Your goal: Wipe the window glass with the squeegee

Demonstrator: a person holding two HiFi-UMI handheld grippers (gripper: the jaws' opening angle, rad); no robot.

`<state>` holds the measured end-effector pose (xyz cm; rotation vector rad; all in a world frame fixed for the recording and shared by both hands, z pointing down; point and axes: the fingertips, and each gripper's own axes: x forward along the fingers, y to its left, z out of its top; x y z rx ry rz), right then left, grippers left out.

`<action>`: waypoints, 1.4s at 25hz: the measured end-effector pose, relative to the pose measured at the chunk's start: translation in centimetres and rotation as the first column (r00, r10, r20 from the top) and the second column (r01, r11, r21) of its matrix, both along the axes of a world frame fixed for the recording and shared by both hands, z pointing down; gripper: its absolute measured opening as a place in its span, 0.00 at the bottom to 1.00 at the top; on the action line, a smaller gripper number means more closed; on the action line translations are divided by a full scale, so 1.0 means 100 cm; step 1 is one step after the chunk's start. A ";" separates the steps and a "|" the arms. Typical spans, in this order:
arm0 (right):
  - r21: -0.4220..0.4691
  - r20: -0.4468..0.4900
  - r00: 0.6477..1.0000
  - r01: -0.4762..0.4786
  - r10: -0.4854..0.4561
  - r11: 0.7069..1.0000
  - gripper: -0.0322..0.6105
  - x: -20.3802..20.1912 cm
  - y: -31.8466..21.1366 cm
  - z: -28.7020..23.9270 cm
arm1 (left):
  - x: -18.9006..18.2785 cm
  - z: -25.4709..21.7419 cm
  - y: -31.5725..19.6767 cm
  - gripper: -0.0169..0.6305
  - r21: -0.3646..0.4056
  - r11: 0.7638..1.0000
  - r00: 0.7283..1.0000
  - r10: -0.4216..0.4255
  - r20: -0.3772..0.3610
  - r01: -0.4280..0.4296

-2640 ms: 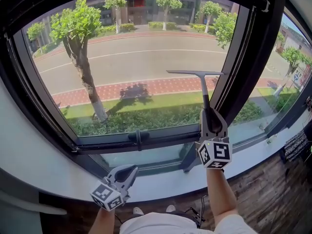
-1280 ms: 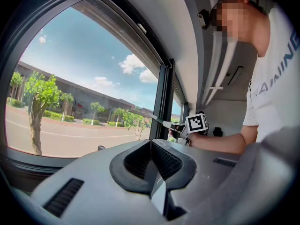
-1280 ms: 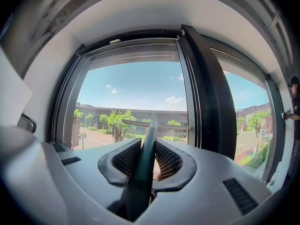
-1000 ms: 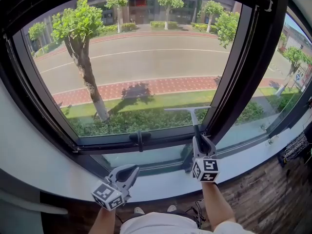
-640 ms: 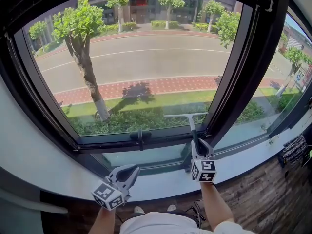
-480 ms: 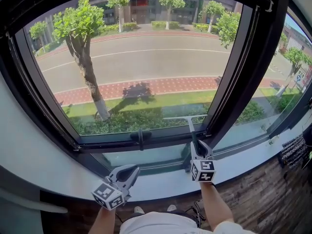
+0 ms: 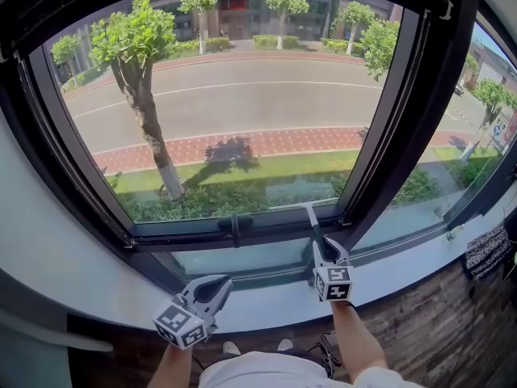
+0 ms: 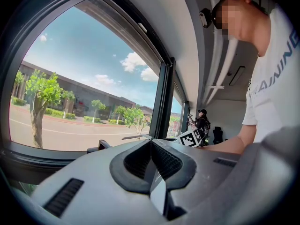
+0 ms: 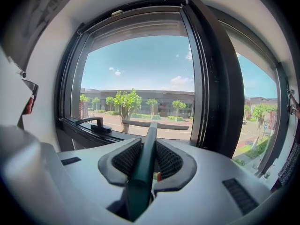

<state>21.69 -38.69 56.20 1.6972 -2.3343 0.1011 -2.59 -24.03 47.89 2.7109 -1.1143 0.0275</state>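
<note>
Green-handled squeegee, clamped in the right gripper's jaws, has slid down the window glass to its bottom edge, likely ending this stroke; the left gripper's jaws meet, empty.

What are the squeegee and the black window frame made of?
The squeegee handle looks like dark green plastic: it is smooth with a soft sheen. Its blade strip is too small to judge. The window frame looks like metal painted matte black, with straight, crisp edges and no shine, though it could be plastic.
</note>
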 end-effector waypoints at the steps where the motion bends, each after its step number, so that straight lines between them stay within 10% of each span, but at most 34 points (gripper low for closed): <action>1: -0.008 -0.002 1.000 -0.001 0.001 1.000 0.20 0.000 0.001 0.004 | 0.000 0.000 0.001 0.06 -0.001 1.000 1.000 -0.001 0.000 0.001; 24: -0.053 -0.017 1.000 -0.012 0.012 0.999 0.20 0.005 0.005 0.020 | -0.006 0.000 0.007 0.06 0.001 1.000 1.000 -0.027 -0.005 0.027; 35: 0.121 0.134 0.990 0.032 -0.048 0.992 0.20 0.020 0.048 -0.061 | -0.016 -0.014 0.005 0.06 0.049 0.986 0.987 -0.162 0.012 0.161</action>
